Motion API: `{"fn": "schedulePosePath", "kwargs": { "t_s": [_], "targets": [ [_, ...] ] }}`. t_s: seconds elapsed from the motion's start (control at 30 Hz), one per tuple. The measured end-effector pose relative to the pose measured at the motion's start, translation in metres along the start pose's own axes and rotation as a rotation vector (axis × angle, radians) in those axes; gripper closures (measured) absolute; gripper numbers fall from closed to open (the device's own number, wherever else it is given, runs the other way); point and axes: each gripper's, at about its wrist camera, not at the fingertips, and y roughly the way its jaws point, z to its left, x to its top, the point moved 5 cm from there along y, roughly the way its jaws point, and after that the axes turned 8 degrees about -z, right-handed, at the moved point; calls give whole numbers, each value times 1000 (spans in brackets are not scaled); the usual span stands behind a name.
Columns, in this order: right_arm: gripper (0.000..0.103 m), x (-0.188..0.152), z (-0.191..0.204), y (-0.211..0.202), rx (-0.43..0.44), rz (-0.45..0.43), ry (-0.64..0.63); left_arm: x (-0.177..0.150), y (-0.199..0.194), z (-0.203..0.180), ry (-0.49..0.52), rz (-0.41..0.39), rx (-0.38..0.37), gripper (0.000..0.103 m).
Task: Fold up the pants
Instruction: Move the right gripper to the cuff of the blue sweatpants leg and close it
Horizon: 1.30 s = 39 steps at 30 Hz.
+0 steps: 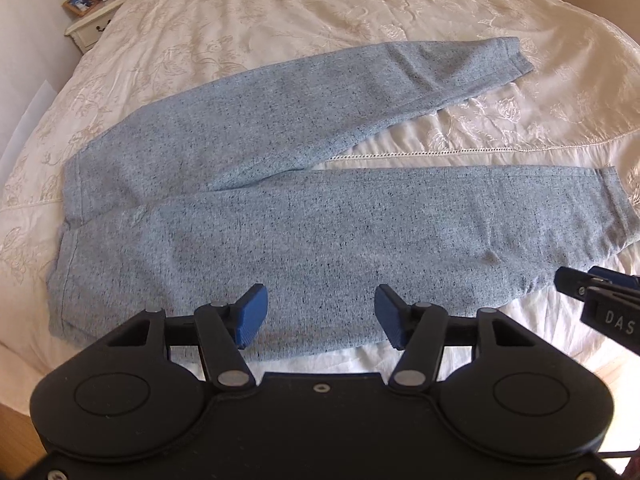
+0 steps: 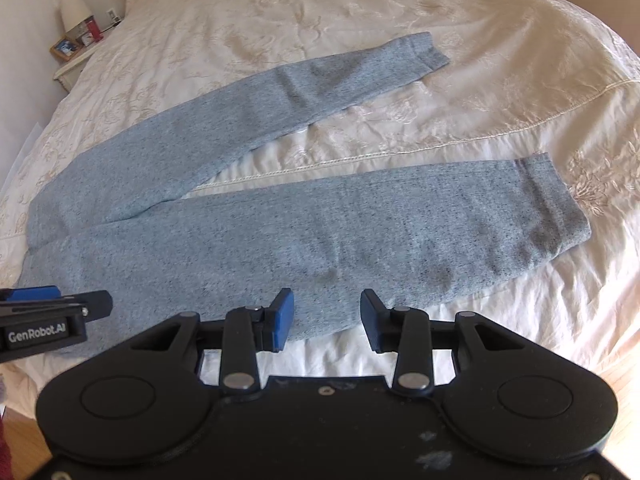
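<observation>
Pants point(image 1: 304, 216): grey-blue speckled knit, spread flat on the bed point(image 1: 360, 12), waistband toward the left, both legs running right in an open V; not yet folded.
Near leg point(image 2: 360, 232): lying along the bed's near edge, directly ahead of both grippers, cuff at the right end.
Far leg point(image 2: 256, 108): angled away toward the far right, cuff point(image 2: 424, 50) well apart from the near cuff.
Left gripper point(image 1: 318, 316): fingers spread wide, nothing between them, hovering over the near hem of the near leg.
Right gripper point(image 2: 327, 320): fingers open too, a little narrower, holding nothing, at the near edge of the same leg.
Handling, as a judgement: soft, light, limp fabric; likely to sag and drag between two grip points; no slip worry, not fragile; thick enough to pinch cleanly at an edge.
Where to take hold: probably the near leg's cuff point(image 2: 560, 200) with the right and the waistband's near corner point(image 1: 60, 304) with the left, then carry the leg over onto the far one.
Bedspread point(image 2: 440, 128): cream, embroidered, wrinkled, with a stitched border under the gap between the legs; risk of pinching it along with the cloth.
Nightstand point(image 1: 90, 26): far left corner, carrying a framed photo point(image 1: 80, 2), a lamp and small items; well apart.
Obstacles: nothing lying on the pants or between the grippers and the fabric.
</observation>
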Motion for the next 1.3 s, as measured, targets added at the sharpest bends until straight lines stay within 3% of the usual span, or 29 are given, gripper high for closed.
{"fn": "schedulePosePath", "kwargs": {
  "t_s": [0.27,0.37,0.57,0.9,1.23,1.27,1.3],
  "targets": [
    [64,-4,-87,4,-196,4,164,13,38,-22,144,58,-61,41],
    [64,-9,-130,9,-264,14,183,17,45,-39,165,75,-70,41],
    [64,-6,-208,40,-312,30,136,21,52,-82,167,103,-50,41],
    [64,19,-264,111,-179,1,7,18,53,-150,144,151,-8,41],
    [61,39,-285,161,-43,49,15,21,58,-159,79,185,73,41],
    [62,41,-285,163,-17,64,21,21,60,-159,71,189,78,41],
    [71,44,-284,164,9,92,22,22,61,-158,63,191,82,41]
  ]
}}
